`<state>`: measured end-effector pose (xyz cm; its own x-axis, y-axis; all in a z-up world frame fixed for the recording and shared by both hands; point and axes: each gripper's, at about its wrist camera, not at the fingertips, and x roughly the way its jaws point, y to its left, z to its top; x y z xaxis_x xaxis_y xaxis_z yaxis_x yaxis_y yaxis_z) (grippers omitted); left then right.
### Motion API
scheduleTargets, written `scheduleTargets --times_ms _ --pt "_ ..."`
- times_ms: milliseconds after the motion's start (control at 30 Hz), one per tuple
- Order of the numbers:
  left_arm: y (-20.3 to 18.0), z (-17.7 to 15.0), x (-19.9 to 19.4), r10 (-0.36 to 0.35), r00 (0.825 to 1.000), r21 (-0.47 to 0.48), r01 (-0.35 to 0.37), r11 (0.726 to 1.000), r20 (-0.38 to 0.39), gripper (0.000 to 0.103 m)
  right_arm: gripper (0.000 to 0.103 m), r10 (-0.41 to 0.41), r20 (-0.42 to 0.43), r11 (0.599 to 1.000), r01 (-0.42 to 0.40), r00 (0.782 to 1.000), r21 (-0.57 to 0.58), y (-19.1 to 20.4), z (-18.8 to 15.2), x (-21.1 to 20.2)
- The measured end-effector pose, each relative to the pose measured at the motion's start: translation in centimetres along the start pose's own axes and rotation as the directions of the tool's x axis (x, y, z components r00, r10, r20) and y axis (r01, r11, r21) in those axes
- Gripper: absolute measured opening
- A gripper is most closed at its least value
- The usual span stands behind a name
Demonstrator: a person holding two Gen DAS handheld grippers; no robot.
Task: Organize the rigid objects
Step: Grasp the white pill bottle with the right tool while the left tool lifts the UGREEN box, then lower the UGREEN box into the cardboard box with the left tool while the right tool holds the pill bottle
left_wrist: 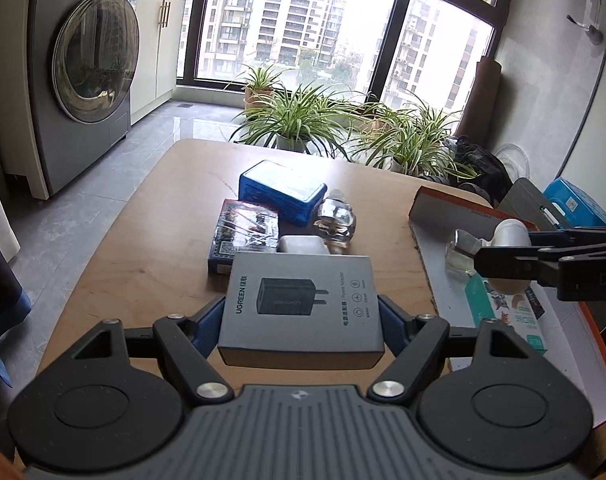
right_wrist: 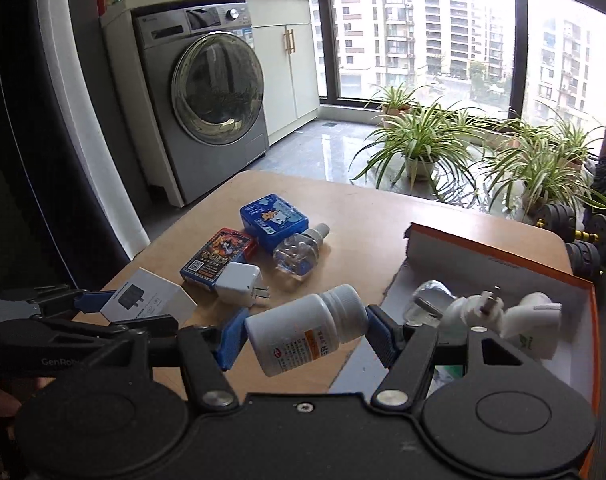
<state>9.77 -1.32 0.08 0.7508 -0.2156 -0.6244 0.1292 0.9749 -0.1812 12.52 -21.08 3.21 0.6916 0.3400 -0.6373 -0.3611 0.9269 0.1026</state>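
Grey UGREEN charger box sits clamped between the blue pads of the left gripper, above the near part of the wooden table. Beyond it lie a card box, white plug adapter, blue tin and clear bottle, close together. Right gripper grips a white pill bottle, tilted, at the left edge of the orange-rimmed open box, which holds white plug parts.

Both wrist views (low, close) share the table toward the windows
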Motion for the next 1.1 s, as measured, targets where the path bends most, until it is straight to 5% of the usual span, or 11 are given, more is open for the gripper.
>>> scheduleTargets --times_ms 367,633,1100 --pt "-9.4 -0.4 -0.4 -0.149 0.989 0.098 0.148 0.984 0.011 0.08 0.077 -0.313 0.031 0.934 0.302 0.949 0.19 -5.7 -5.7 -9.3" --pt "-14.7 -1.3 0.1 -0.228 0.974 0.152 0.227 0.962 -0.012 0.08 0.077 -0.351 0.027 0.89 0.324 0.936 0.32 -7.8 -8.8 -11.5" --pt "-16.1 -2.7 -0.3 -0.196 0.98 0.177 0.199 0.964 -0.034 0.08 0.077 -0.339 0.038 0.889 0.308 0.94 0.338 -7.9 -9.4 -11.6"
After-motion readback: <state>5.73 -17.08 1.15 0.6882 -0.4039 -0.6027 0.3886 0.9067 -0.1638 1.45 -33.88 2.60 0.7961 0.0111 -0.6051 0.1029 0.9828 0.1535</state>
